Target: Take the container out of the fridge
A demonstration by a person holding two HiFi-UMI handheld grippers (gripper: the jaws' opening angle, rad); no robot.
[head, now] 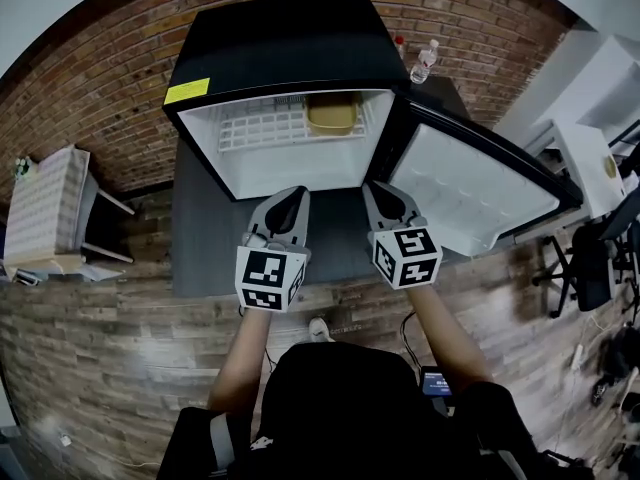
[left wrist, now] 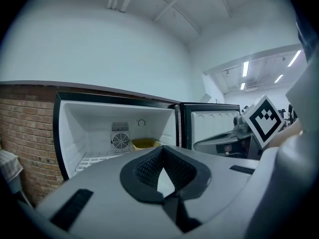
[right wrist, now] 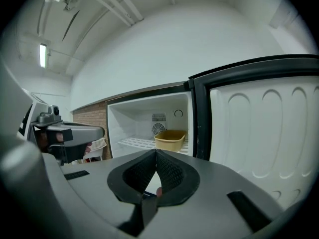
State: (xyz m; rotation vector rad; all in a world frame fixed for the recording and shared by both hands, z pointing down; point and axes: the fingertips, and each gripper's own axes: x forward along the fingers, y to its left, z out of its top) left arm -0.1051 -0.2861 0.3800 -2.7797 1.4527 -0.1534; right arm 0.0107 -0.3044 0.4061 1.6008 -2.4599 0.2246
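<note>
The yellow container (head: 332, 116) sits at the back of the fridge (head: 290, 43), by its right wall. The left gripper (head: 295, 194) and right gripper (head: 379, 190) hover outside the fridge, all 4 jaws pressed together, empty. Best to open 1 wide, enter level and clamp the near rim.

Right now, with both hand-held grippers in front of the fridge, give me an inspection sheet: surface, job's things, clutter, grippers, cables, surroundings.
Surface: white wire shelf inside the open mini fridge; its door is swung to the right.
Job's things: yellow container on the shelf at the back right, untouched.
Clutter: plastic bottle behind the fridge's right rear corner.
Grippers: left hand-held gripper and right hand-held gripper are both shut, empty, outside the opening.
Cables: loose cables on the floor, far right.
Surroundings: brick wall; office chair at right.
</note>
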